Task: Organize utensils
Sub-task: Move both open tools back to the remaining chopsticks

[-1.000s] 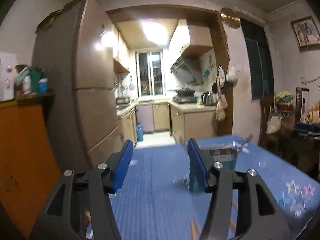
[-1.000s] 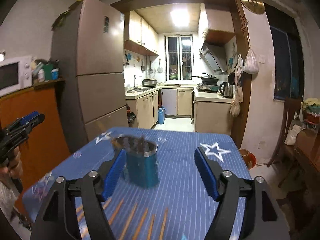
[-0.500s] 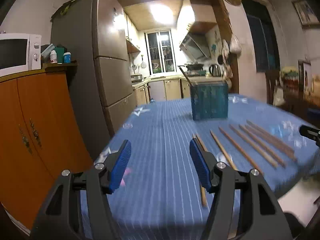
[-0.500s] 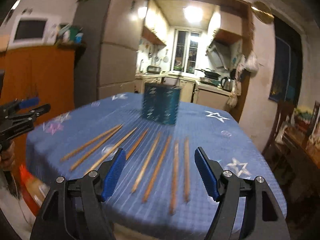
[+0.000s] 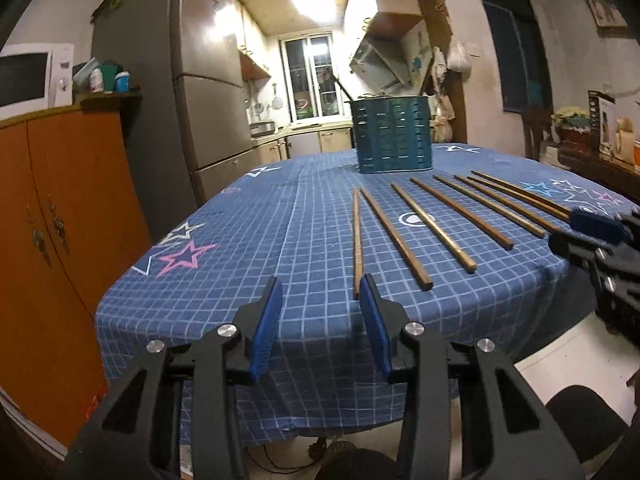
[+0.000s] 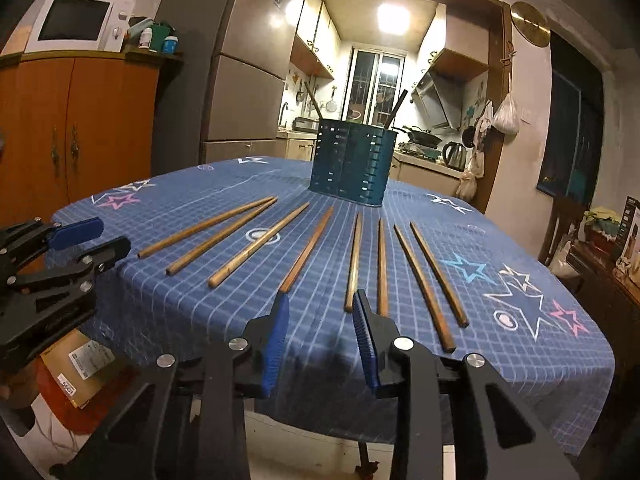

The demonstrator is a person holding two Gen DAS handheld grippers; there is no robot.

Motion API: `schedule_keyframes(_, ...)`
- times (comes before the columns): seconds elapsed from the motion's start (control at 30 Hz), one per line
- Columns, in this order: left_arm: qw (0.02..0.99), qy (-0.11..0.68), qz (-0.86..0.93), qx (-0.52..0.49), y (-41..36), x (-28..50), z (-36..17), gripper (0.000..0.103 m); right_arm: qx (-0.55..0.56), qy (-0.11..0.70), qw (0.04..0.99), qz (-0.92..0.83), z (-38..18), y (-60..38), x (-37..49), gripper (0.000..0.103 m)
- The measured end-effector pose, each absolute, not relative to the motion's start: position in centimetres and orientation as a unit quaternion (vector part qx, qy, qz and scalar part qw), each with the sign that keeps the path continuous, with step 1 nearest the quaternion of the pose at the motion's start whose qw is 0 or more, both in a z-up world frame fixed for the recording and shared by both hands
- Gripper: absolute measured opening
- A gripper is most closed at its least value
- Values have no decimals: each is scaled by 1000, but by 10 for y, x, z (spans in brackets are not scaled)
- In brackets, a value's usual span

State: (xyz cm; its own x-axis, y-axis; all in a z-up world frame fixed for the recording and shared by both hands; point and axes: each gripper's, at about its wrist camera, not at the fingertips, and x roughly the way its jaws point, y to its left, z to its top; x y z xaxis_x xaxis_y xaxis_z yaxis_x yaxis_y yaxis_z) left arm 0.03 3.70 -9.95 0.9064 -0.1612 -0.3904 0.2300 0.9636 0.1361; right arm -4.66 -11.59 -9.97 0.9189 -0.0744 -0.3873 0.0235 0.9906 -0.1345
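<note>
Several wooden chopsticks [image 6: 306, 249] lie fanned out on the blue checked tablecloth [image 6: 500, 240], also in the left wrist view [image 5: 436, 227]. Behind them stands a teal slotted utensil holder [image 6: 349, 162] with two dark sticks in it; it also shows in the left wrist view [image 5: 393, 140]. My left gripper [image 5: 320, 292] is open and empty, low at the table's near edge, by the leftmost chopstick [image 5: 356, 240]. My right gripper [image 6: 322, 306] is open and empty at the near edge, facing the middle chopsticks. Each gripper shows in the other's view, the right [image 5: 592, 226] and the left [image 6: 86, 240].
An orange cabinet [image 5: 60, 216] with a microwave [image 6: 78, 22] on top stands left of the table. A tall fridge [image 6: 236, 92] is behind it. A kitchen opens at the back. Cluttered shelves [image 6: 608, 240] stand at the right. A cardboard box [image 6: 80, 364] lies on the floor.
Both grippers have pulled back and down from near the holder to the table's near edge. The chopsticks have come into full view. Both jaws have narrowed but stay open.
</note>
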Motion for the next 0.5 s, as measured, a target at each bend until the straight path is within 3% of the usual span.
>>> schedule_keyframes(0.5, 973, 189, -96, 90, 31, 7, -105, 37, -57, 198, 976, -68, -103, -117, -37, 30)
